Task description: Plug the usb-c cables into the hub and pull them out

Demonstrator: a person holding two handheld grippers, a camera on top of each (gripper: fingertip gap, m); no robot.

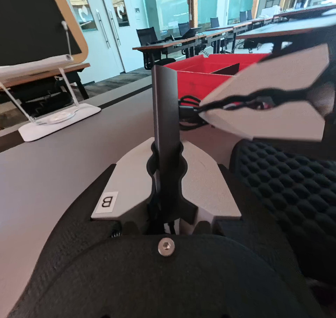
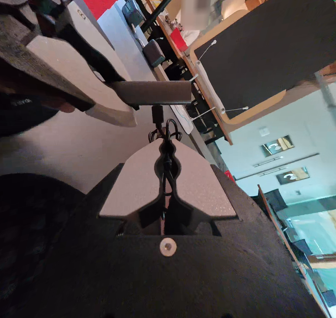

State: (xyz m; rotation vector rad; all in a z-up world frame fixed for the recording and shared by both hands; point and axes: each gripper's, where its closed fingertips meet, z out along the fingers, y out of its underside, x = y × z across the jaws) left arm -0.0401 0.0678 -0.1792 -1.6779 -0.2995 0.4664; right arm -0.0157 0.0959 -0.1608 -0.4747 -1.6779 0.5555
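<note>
My left gripper (image 1: 166, 145) is shut on a dark grey slab-shaped hub (image 1: 164, 105) and holds it above the table, standing up between the fingers. My right gripper (image 2: 166, 142) is shut on a black usb-c cable (image 2: 168, 163), gripping it just behind the plug. The black plug (image 2: 157, 115) sits in the long edge of the hub (image 2: 154, 92). In the left wrist view the right gripper (image 1: 200, 109) comes in from the right and the plug (image 1: 187, 110) meets the hub's right edge. The left gripper (image 2: 134, 109) shows at the upper left of the right wrist view.
A red bin (image 1: 203, 76) with a divider stands behind the hub. A white stand (image 1: 54, 122) holding a dark board (image 1: 36, 22) is at the left. The grey table top (image 1: 81, 154) lies below. A black textured cushion (image 1: 283, 191) is at the right. My right fingertips sit around 5 cm from my left ones.
</note>
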